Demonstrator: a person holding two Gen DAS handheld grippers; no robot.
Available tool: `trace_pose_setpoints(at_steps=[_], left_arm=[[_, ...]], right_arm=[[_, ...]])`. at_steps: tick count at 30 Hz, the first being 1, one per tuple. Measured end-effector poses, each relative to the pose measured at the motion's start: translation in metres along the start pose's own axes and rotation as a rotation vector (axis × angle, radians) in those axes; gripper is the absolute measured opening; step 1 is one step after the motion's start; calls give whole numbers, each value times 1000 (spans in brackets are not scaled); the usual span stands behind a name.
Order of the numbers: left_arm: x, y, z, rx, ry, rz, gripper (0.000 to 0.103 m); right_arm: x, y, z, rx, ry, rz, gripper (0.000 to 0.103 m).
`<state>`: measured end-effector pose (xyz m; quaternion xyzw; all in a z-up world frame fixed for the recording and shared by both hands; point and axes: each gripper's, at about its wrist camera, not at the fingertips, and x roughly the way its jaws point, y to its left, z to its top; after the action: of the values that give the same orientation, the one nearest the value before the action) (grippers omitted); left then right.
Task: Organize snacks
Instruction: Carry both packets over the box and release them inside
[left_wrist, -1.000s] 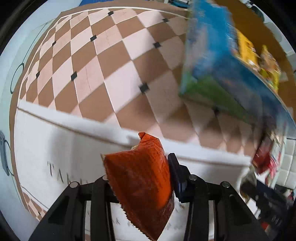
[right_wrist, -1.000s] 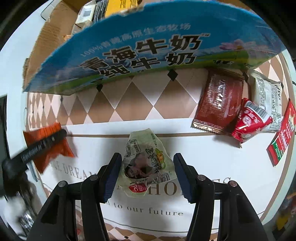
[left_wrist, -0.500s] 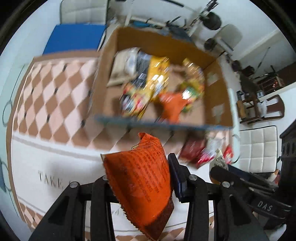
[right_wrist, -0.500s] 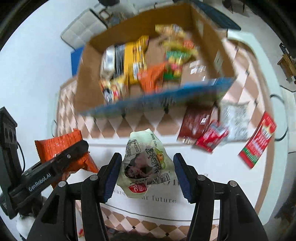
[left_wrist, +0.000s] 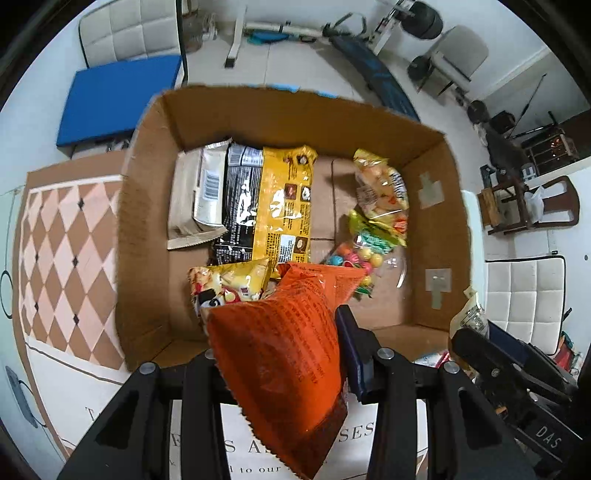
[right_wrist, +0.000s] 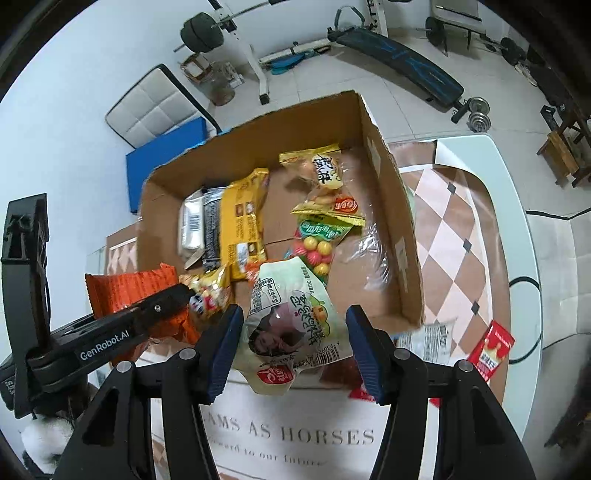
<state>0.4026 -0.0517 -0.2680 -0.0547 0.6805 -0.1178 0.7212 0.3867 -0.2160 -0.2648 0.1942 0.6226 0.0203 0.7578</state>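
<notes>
the step in hand looks like the carry to the box: two packets are up over the near wall of the cardboard box (left_wrist: 144, 236), ready to be dropped in with the snacks already there. the box sits on a table (right_wrist: 513, 206) covered by a diamond-patterned cloth (left_wrist: 62, 251), its top open and its four walls standing well above the floor of the box. inside, a yellow packet (left_wrist: 284, 206) lies beside a black one and a white one along the left half, a clear bag of coloured candy balls (left_wrist: 354, 258) and a yellow bag lie to the right, and a bare patch of cardboard shows in the right near corner. the left gripper (left_wrist: 273, 347) is clamped narrow on an orange snack packet (left_wrist: 280, 354), which hangs just over the near wall. the right gripper (right_wrist: 291, 339) has its jaws part way apart, gripping a pale green snack packet (right_wrist: 288, 328) by its sides. the next move, i judge, calls for carrying each packet past the near wall and over free floor before letting go; the right near corner offers the most room. the two grippers are close side by side, so they could knock each other. a few packets, one a red sachet (right_wrist: 491, 349), lie on the cloth outside the box.
</notes>
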Motion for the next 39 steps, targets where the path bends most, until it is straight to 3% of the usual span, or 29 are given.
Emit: trace_pose_setpoints(at_steps=[6,8,9,10,12,23,39], left_arm=[[39,0,13,10,93,16,42],[50,2,14,6,123,19,59],[54,2,15,15,129,23,80],[56,3,16,18,123,40,89],[58,6,16,15,117,47,89],[48,18,12,4,87,83,90],[-48,6,-29,14,-181,152,90]], right_arm=[[46,-16,18,30,61,-29,61],[64,-22,22,40,112,-26,63],[73,-24,22,40,143,-28,67],[81,-25,23,32,173,-38,80],[88,-24,22,7,181,-71,90],[89,-15,24,-64,176,-156,91],[20,10,2,-165,7,-185,96]])
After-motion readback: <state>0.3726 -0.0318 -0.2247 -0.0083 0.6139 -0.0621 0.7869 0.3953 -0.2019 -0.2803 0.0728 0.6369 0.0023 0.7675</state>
